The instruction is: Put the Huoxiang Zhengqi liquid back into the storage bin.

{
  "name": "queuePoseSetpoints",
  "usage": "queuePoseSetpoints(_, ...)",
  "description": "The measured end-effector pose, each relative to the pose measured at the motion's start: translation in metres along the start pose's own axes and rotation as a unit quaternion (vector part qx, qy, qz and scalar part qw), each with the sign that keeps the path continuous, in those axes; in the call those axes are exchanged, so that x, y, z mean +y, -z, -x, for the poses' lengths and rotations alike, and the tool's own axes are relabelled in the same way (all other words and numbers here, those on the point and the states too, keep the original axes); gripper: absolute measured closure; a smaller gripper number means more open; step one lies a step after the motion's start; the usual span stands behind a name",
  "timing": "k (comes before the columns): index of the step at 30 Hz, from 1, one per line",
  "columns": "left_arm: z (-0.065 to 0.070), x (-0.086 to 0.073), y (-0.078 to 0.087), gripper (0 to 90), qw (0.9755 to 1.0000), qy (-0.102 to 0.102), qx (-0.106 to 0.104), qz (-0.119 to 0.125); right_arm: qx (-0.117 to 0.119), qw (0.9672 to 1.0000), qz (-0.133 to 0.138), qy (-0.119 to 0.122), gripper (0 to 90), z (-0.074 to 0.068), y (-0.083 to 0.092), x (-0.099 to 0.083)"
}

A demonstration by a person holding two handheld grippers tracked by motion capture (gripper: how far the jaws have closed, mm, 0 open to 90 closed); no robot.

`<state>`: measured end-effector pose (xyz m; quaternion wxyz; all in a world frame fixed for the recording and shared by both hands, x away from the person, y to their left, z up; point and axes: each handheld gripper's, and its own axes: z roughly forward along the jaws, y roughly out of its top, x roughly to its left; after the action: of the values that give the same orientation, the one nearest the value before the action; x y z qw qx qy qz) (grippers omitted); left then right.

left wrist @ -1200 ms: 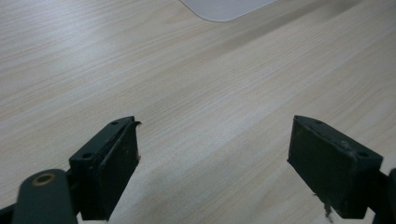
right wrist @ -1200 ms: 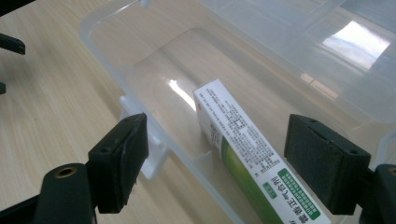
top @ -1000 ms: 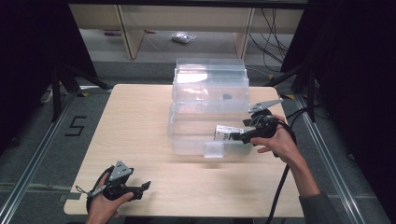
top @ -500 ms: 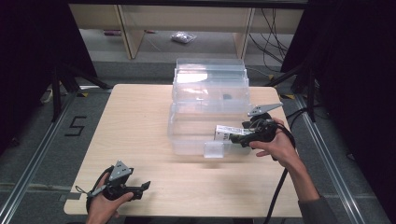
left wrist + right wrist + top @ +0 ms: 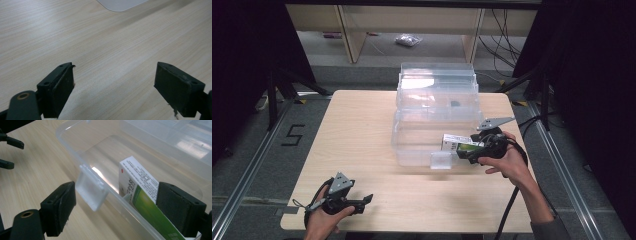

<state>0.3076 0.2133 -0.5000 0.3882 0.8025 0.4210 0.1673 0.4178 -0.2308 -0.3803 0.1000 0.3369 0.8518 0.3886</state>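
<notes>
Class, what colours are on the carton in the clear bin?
White and green carton, clearest in the right gripper view.

Light falls from above onto the tabletop (image 5: 362, 135), evenly bright, while everything around it sinks into near-black — the floor behind it stays grey and dull. A white glare patch sits on the clear plastic bin (image 5: 434, 85) at the tabletop's far side. Shadows under it are soft. Up close the wood grain blurs slightly — the black fingers (image 5: 58, 87) look sharp.

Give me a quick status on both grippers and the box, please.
Left gripper open, idle on table. Right gripper just opened, jaws straddling bin wall and latch. Box leaning inside bin, against one pad. Nothing in the way.
</notes>
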Motion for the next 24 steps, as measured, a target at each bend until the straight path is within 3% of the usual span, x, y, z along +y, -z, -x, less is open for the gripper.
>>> queuePoseSetpoints(12,0.0,0.0,-0.001,14.9,1.0,0.001,0.008,0.005,0.005,0.9999,0.014,-0.006,17.4,-0.011,-0.001,-0.014)
queuePoseSetpoints(14,-0.001,0.0,0.0,14.9,1.0,-0.002,0.002,0.005,0.0,0.9998,0.017,0.008,17.7,-0.011,-0.001,-0.015)
queuePoseSetpoints(16,-0.001,0.0,-0.001,14.9,0.9999,0.0,0.005,0.011,0.006,0.9999,0.009,-0.011,17.7,-0.016,0.0,-0.017)
queuePoseSetpoints(17,-0.001,0.0,0.001,14.9,1.0,-0.006,0.0,0.007,0.003,0.9999,0.017,0.001,17.7,-0.014,-0.001,-0.017)
queuePoseSetpoints(18,-0.001,0.0,0.001,14.9,0.9999,-0.005,0.001,0.009,0.004,0.9998,0.015,-0.013,17.6,-0.018,-0.001,-0.018)
queuePoseSetpoints(19,-0.001,0.0,0.0,14.9,0.9999,-0.004,0.0,0.009,0.005,0.9999,0.015,-0.001,17.6,-0.018,-0.002,-0.02)
queuePoseSetpoints(23,-0.001,0.0,0.0,14.9,0.9999,-0.004,0.0,0.01,0.009,0.9998,0.014,0.004,17.0,-0.022,-0.004,-0.024)
queuePoseSetpoints(24,-0.001,0.0,0.001,14.9,0.9999,-0.005,0.001,0.01,0.012,0.9998,0.01,-0.01,16.8,-0.025,-0.003,-0.025)
